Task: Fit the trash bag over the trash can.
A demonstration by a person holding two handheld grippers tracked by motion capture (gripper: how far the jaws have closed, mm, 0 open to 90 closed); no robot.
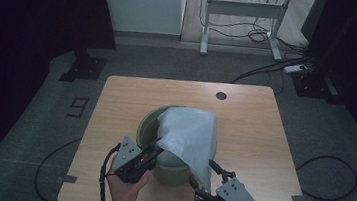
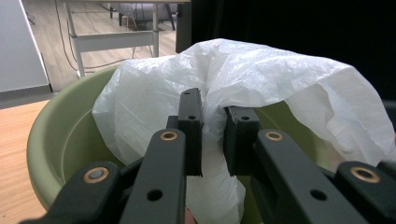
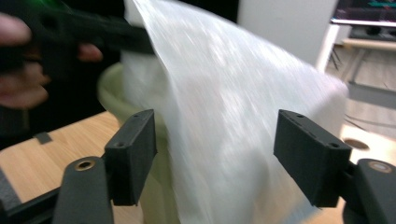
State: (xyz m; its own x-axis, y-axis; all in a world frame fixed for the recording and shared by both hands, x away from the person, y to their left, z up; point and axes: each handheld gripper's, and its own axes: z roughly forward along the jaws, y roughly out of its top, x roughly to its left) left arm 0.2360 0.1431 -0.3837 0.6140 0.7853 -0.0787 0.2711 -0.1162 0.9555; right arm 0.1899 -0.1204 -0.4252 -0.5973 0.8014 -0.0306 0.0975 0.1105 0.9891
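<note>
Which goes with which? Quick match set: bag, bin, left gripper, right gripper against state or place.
Things:
1. bag
2. bin
3. left gripper
4. right gripper

States:
A. fingers wide apart, bag between them, no pad pressing
B. pale green, standing on the table
C. white, draped over the rim
D. fingers pinched on a fold of plastic

Pairs: 1-C, 2-B, 3-D, 4-A
</note>
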